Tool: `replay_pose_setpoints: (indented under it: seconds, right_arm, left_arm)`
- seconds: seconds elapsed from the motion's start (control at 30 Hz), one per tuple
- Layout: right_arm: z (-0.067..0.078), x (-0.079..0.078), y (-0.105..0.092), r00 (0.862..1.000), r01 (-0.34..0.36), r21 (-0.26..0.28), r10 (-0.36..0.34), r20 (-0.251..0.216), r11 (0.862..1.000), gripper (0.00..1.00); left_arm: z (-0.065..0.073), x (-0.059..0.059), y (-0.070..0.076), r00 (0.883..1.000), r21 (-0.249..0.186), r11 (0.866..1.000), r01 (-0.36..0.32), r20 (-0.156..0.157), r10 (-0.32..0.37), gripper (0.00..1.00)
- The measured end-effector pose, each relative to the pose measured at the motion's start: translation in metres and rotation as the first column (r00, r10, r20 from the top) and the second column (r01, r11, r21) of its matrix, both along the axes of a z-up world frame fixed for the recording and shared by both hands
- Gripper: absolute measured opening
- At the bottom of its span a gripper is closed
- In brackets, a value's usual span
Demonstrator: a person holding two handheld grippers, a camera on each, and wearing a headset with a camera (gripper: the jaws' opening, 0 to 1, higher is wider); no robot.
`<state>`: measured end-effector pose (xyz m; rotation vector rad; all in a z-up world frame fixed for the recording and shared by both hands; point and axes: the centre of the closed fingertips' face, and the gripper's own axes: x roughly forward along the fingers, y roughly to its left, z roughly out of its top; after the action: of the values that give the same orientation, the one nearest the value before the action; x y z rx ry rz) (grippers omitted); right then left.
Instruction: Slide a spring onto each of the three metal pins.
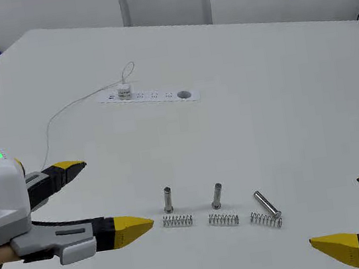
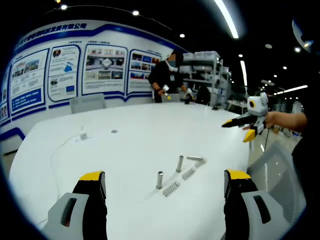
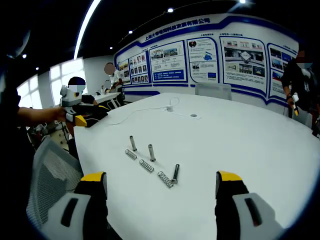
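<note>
Big white table (image 1: 285, 126), grey plastic chair (image 1: 164, 4) at its far edge. Yellow-tipped left gripper (image 1: 117, 193): jaws wide apart, empty, left of the parts. Yellow-tipped right gripper (image 1: 336, 211): also spread wide, empty, at lower right. White power strip (image 1: 151, 96) sits well beyond. Silver metal pins in a row near the front: left pin (image 1: 168, 199) and middle pin (image 1: 217, 195) upright, right pin (image 1: 267, 204) lying down. One silver coil spring lies flat just in front of each: left spring (image 1: 177, 221), middle spring (image 1: 223, 219), right spring (image 1: 266, 220) by the lying pin's head.
</note>
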<state>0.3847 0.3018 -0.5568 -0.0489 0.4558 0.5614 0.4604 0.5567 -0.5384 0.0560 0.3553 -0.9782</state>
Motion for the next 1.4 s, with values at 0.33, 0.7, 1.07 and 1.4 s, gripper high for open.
replay_pose_setpoints:
  seconds: [0.33, 0.7, 1.07, 1.4]
  right_arm:
    - [-0.002, 0.0, 0.002, 1.0, -0.005, 0.002, 0.005, -0.006, 1.0, 0.9]
    - [-0.007, 0.001, 0.004, 1.0, -0.014, 0.003, 0.014, -0.018, 1.0, 0.9]
    - [-0.006, 0.004, 0.009, 0.999, -0.028, 0.007, 0.028, -0.016, 1.0, 0.9]
    - [-0.006, 0.011, 0.012, 0.999, -0.037, 0.0, 0.037, -0.009, 0.999, 0.87]
  left_arm:
    - [-0.002, -0.001, 0.0, 1.0, -0.002, 1.0, 0.0, -0.007, 0.0, 1.0]
    - [-0.006, -0.002, -0.001, 1.0, 0.002, 1.0, 0.004, -0.016, -0.004, 1.0]
    - [-0.008, -0.003, -0.001, 1.0, 0.005, 1.0, 0.005, -0.023, -0.005, 1.0]
    - [-0.012, -0.006, 0.0, 0.999, 0.004, 1.0, -0.001, -0.033, 0.001, 1.0]
